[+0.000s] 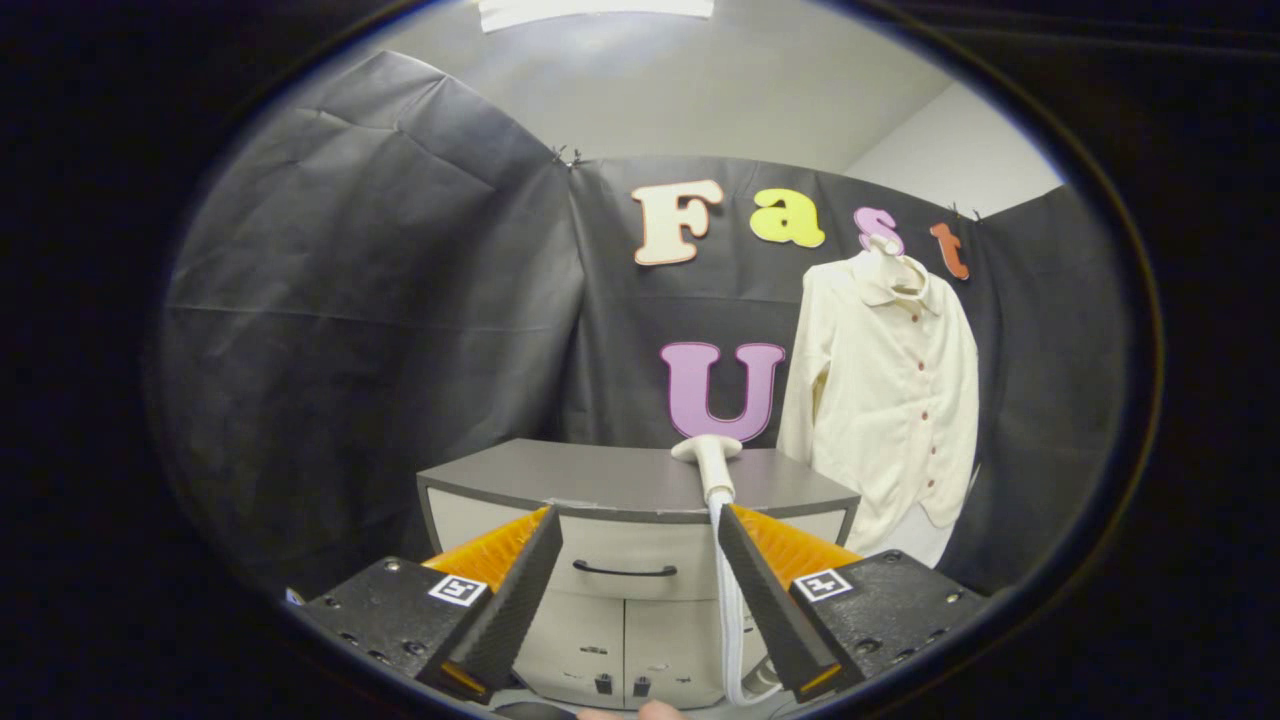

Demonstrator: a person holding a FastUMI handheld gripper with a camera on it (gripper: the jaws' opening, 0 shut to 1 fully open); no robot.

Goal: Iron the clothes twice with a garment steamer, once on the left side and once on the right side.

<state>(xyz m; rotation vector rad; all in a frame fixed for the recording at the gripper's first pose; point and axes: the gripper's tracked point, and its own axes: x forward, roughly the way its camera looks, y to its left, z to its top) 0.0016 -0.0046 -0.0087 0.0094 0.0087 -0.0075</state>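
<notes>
A cream button-up shirt hangs on a hanger against the black cloth wall, to the right of a grey cabinet. A white garment steamer lies on the cabinet top near its right front edge, and its white hose drops down the cabinet front. My gripper is open, with only air between the fingers. It is held short of the cabinet, level with the drawer. The steamer sits just beyond the right fingertip.
The cabinet has a drawer with a dark handle and two lower doors. Black cloth walls close in the left and back sides. A fingertip of a hand shows below, between my fingers.
</notes>
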